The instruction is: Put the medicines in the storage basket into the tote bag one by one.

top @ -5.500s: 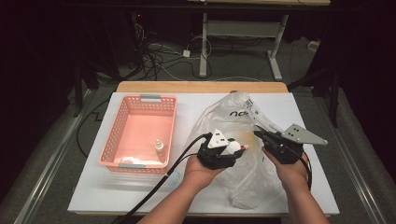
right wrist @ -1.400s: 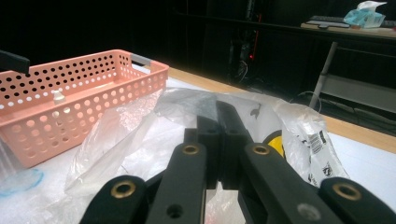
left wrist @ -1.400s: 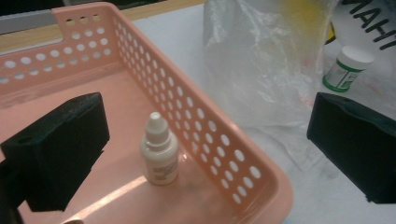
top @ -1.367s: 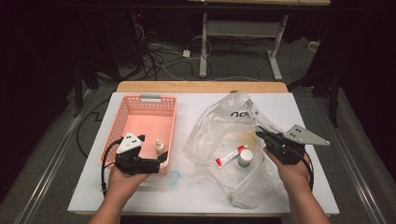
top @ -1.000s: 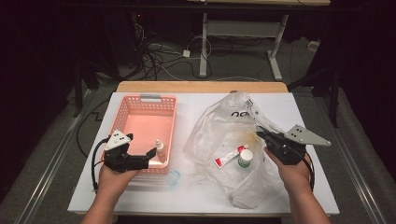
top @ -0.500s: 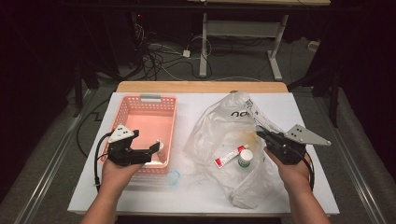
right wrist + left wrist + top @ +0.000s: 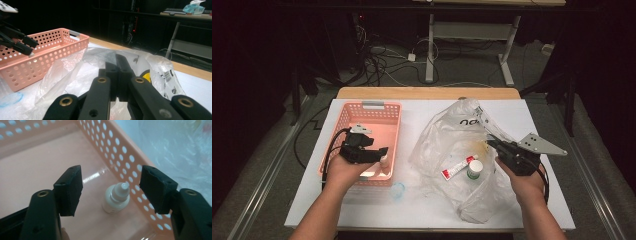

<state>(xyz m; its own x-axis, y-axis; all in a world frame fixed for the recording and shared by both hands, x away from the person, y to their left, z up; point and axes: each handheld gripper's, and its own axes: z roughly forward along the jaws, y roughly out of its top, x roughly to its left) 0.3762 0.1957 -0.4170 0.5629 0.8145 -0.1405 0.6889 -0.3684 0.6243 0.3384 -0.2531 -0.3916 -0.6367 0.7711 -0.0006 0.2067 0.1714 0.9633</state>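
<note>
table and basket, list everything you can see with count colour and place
basket: 1, pink, left half of the table
small bottle: 1, white, standing inside the basket by its perforated wall
plastic bag: 1, clear, right half of the table
tube: 1, white and red, lying in the bag
capped bottle: 1, white cap, in the bag beside the tube
round lid: 1, clear bluish, on the table in front of the basket
table: 1, white top
left gripper: black, open above the small bottle
right gripper: black, shut on the plastic bag

High view overhead, looking fwd/down on whole table, left gripper view close-up inside pink basket [image 7: 140, 157], right gripper view low, near table, basket upper left, shared w/ high view [image 7: 377, 111].
</note>
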